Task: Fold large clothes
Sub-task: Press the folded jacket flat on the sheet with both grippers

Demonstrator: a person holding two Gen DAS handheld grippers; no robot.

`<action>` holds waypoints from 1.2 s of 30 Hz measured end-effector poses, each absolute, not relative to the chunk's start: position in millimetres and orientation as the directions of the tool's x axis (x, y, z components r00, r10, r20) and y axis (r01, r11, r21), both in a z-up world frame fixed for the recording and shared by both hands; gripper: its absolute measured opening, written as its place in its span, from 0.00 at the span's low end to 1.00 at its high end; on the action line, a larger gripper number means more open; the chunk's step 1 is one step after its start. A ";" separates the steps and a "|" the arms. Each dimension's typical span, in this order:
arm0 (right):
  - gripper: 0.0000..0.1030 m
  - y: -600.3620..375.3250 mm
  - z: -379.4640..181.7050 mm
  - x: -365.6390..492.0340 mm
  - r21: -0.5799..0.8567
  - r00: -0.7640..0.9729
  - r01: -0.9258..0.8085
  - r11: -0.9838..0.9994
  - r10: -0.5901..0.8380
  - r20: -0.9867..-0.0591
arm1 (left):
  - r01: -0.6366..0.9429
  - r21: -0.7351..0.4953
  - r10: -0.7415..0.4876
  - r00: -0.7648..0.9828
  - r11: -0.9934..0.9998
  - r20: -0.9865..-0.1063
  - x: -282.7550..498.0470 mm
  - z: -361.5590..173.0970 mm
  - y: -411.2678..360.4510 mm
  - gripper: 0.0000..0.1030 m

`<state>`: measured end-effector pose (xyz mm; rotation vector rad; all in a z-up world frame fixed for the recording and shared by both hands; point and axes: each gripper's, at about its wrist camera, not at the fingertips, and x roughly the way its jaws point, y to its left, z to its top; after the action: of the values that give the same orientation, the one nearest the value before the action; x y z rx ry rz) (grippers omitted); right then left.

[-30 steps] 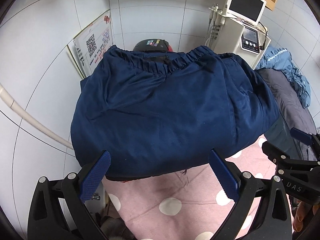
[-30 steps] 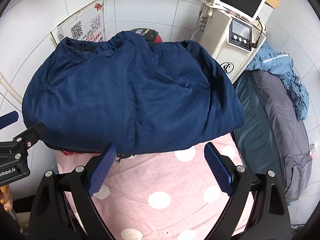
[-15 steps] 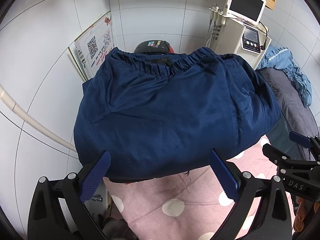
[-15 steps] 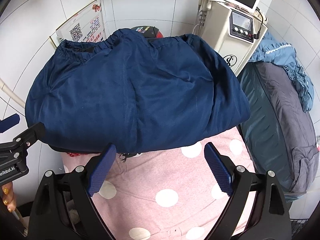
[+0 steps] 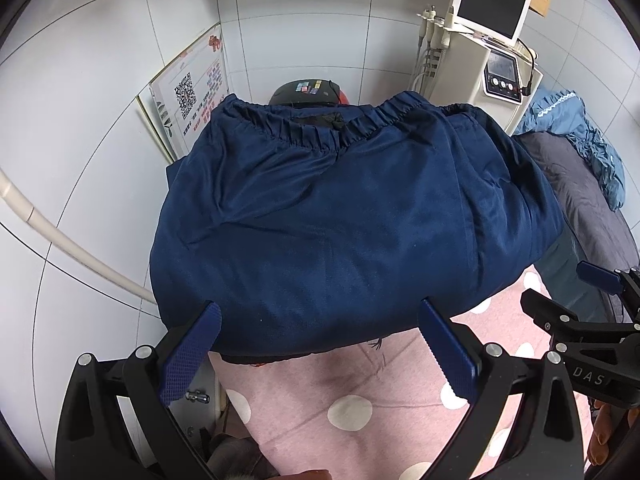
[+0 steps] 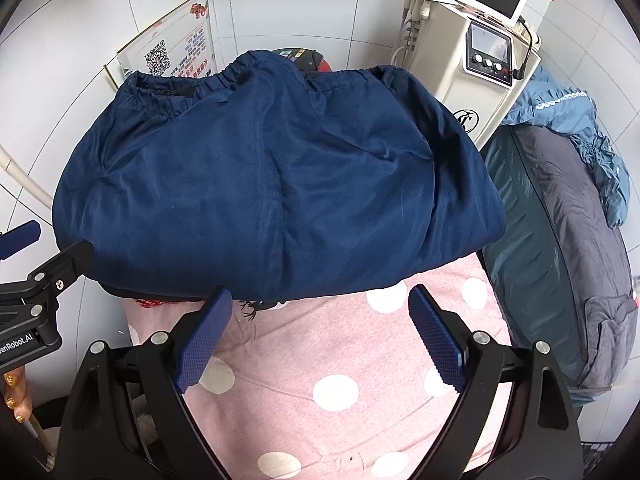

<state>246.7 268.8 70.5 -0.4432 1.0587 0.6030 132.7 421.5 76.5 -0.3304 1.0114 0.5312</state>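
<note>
Navy garment lay folded in a thick bundle across the far end of the pink polka-dot cover, elastic waistband toward the wall. Left gripper and right gripper both hung just short of its near edge, jaws wide, holding nothing. I judged we were between folds: next needed both sets of jaws onto that near hem, then closing.

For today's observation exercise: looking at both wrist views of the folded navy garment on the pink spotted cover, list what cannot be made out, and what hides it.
- Black layer under the navy garment: only its edge shows, both views.
- Dark round object behind the waistband: mostly covered, both views.
- Poster text: too small.
- Red patch beneath the garment's edge: mostly covered, right wrist view.
- Machine base: hidden by the garment.
</note>
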 end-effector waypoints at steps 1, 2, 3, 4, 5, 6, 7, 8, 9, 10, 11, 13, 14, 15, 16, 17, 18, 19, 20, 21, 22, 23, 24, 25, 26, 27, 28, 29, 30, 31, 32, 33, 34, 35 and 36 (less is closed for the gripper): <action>0.86 269.7 70.3 246.1 -0.051 0.355 -0.654 0.755 0.246 -0.902 | -0.563 -0.019 0.265 0.419 0.826 -0.869 132.9 76.3 421.6 0.94; 0.86 270.0 70.0 245.8 -0.051 0.354 -0.655 0.754 0.247 -0.902 | -0.563 -0.021 0.263 0.418 0.826 -0.870 133.1 76.0 421.9 0.94; 0.86 270.7 69.7 245.3 -0.051 0.354 -0.657 0.752 0.247 -0.902 | -0.563 -0.022 0.261 0.416 0.826 -0.871 133.2 75.4 422.4 0.94; 0.86 271.5 69.4 244.9 -0.052 0.353 -0.658 0.751 0.247 -0.903 | -0.565 -0.023 0.259 0.414 0.825 -0.872 132.9 74.7 422.8 0.94; 0.86 272.6 69.0 244.1 -0.054 0.352 -0.662 0.748 0.246 -0.903 | -0.567 -0.023 0.260 0.413 0.824 -0.873 132.3 74.3 423.1 0.94; 0.86 273.4 68.8 243.4 -0.056 0.352 -0.664 0.746 0.246 -0.903 | -0.568 -0.022 0.261 0.411 0.823 -0.873 132.2 74.1 423.4 0.94; 0.86 273.9 68.6 242.9 -0.057 0.352 -0.666 0.744 0.246 -0.903 | -0.567 -0.021 0.260 0.411 0.824 -0.874 132.6 73.6 423.4 0.94; 0.86 274.6 68.4 242.5 -0.058 0.352 -0.667 0.742 0.246 -0.903 | -0.565 -0.021 0.259 0.410 0.825 -0.875 133.0 73.3 423.5 0.94; 0.86 275.0 68.1 242.2 -0.059 0.353 -0.668 0.742 0.246 -0.903 | -0.563 -0.020 0.258 0.409 0.826 -0.875 133.7 72.8 423.7 0.94; 0.86 275.1 68.0 242.4 -0.059 0.353 -0.667 0.743 0.245 -0.903 | -0.563 -0.019 0.259 0.409 0.826 -0.875 133.5 72.6 423.7 0.94; 0.86 275.1 67.9 242.2 -0.059 0.352 -0.667 0.743 0.245 -0.903 | -0.563 -0.017 0.261 0.409 0.826 -0.875 133.4 72.5 423.7 0.94; 0.86 275.2 67.8 242.0 -0.059 0.353 -0.665 0.745 0.243 -0.903 | -0.562 -0.011 0.265 0.407 0.827 -0.874 133.6 72.2 423.4 0.94; 0.86 275.0 67.9 242.1 -0.059 0.353 -0.665 0.745 0.243 -0.903 | -0.562 -0.009 0.266 0.406 0.827 -0.874 133.6 72.1 423.3 0.94; 0.86 275.1 67.8 241.9 -0.060 0.354 -0.664 0.745 0.243 -0.903 | -0.561 -0.007 0.267 0.405 0.828 -0.874 133.6 71.9 423.3 0.94; 0.86 275.1 67.8 242.0 -0.060 0.354 -0.664 0.745 0.242 -0.903 | -0.561 -0.006 0.268 0.404 0.828 -0.875 134.1 71.9 423.4 0.94; 0.86 275.0 67.6 241.9 -0.062 0.355 -0.663 0.746 0.241 -0.903 | -0.561 -0.005 0.268 0.404 0.828 -0.875 133.8 71.9 423.3 0.94; 0.86 275.1 67.4 241.7 -0.064 0.356 -0.663 0.746 0.239 -0.903 | -0.560 -0.005 0.268 0.403 0.828 -0.875 133.8 71.6 423.5 0.94; 0.86 275.2 67.2 241.5 -0.066 0.357 -0.663 0.746 0.238 -0.903 | -0.560 -0.006 0.266 0.403 0.828 -0.876 133.8 71.3 423.7 0.94; 0.86 275.5 67.0 241.1 -0.067 0.357 -0.664 0.745 0.237 -0.903 | -0.561 -0.007 0.266 0.403 0.828 -0.876 133.4 71.1 423.8 0.94; 0.86 275.7 66.8 240.8 -0.068 0.358 -0.664 0.744 0.237 -0.903 | -0.562 -0.008 0.267 0.406 0.827 -0.874 133.1 71.0 424.0 0.94; 0.86 276.1 66.6 240.6 -0.069 0.358 -0.665 0.744 0.236 -0.903 | -0.561 -0.008 0.270 0.411 0.828 -0.871 132.7 71.2 423.9 0.94; 0.86 276.2 66.5 240.6 -0.070 0.358 -0.665 0.744 0.235 -0.903 | -0.561 -0.007 0.275 0.416 0.828 -0.867 131.6 71.5 423.0 0.94; 0.86 276.4 66.5 240.6 -0.071 0.359 -0.665 0.744 0.235 -0.903 | -0.559 -0.005 0.281 0.424 0.829 -0.861 130.6 72.0 422.1 0.94; 0.86 276.4 66.5 240.6 -0.071 0.359 -0.665 0.744 0.235 -0.903 | -0.558 0.001 0.290 0.430 0.830 -0.855 129.8 72.6 421.1 0.94; 0.86 276.4 66.5 240.6 -0.071 0.359 -0.665 0.744 0.235 -0.903 | -0.556 0.005 0.294 0.432 0.831 -0.853 129.8 72.9 420.4 0.94; 0.86 276.4 66.5 240.4 -0.071 0.360 -0.664 0.744 0.235 -0.903 | -0.556 0.006 0.294 0.430 0.831 -0.854 129.8 72.6 420.3 0.94; 0.86 276.3 66.6 240.3 -0.070 0.359 -0.665 0.744 0.237 -0.903 | -0.555 0.003 0.290 0.430 0.832 -0.855 130.3 72.4 420.8 0.94; 0.86 276.3 66.7 240.5 -0.069 0.361 -0.663 0.745 0.237 -0.902 | -0.554 0.001 0.286 0.429 0.833 -0.857 130.9 72.3 421.0 0.94; 0.86 276.3 66.7 240.5 -0.068 0.361 -0.662 0.746 0.238 -0.902 | -0.555 0.000 0.284 0.426 0.832 -0.859 131.2 72.1 421.4 0.94; 0.86 276.2 66.9 240.7 -0.068 0.361 -0.662 0.746 0.238 -0.902 | -0.558 0.002 0.286 0.422 0.830 -0.860 131.4 72.0 422.1 0.94; 0.86 276.3 66.9 240.5 -0.068 0.361 -0.663 0.746 0.238 -0.902 | -0.561 0.004 0.288 0.418 0.828 -0.862 131.5 72.0 422.3 0.94; 0.86 276.3 67.0 240.3 -0.069 0.362 -0.663 0.746 0.238 -0.901 | -0.564 0.007 0.290 0.413 0.826 -0.863 131.7 72.0 422.9 0.94; 0.86 276.4 67.3 240.3 -0.070 0.363 -0.663 0.745 0.239 -0.901 | -0.565 0.008 0.290 0.412 0.825 -0.864 132.0 71.8 423.1 0.94; 0.86 276.3 67.4 240.0 -0.070 0.364 -0.663 0.745 0.240 -0.900 | -0.566 0.007 0.289 0.411 0.825 -0.865 131.9 71.9 423.6 0.94; 0.86 276.2 67.4 240.0 -0.069 0.364 -0.663 0.746 0.241 -0.900 | -0.567 0.006 0.287 0.408 0.824 -0.867 131.9 71.6 424.2 0.94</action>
<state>240.0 276.2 67.4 -0.4648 1.0467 0.6086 131.9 424.2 71.6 -0.3111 1.0178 0.5490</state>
